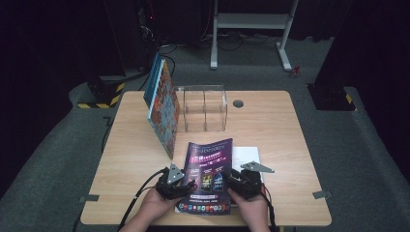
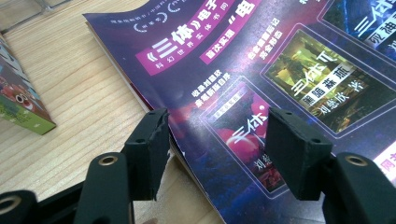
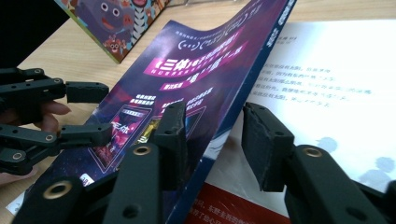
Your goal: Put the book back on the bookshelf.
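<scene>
A purple magazine (image 1: 207,176) lies near the front edge of the wooden worktop (image 1: 270,130), on top of a white printed sheet (image 1: 246,157) that shows to its right. The left hand-held gripper (image 1: 189,186) sits at the magazine's left edge; in the left gripper view its jaws stand partly open astride that edge, one over the bare wood and one over the cover, and neither pad presses on it. The right hand-held gripper (image 1: 226,181) is at the magazine's right edge, which is lifted off the sheet; its jaws stand apart with the raised edge between them, and whether a pad touches it I cannot tell. Behind, a colourful picture book (image 1: 162,104) leans against a clear acrylic rack (image 1: 203,108).
</scene>
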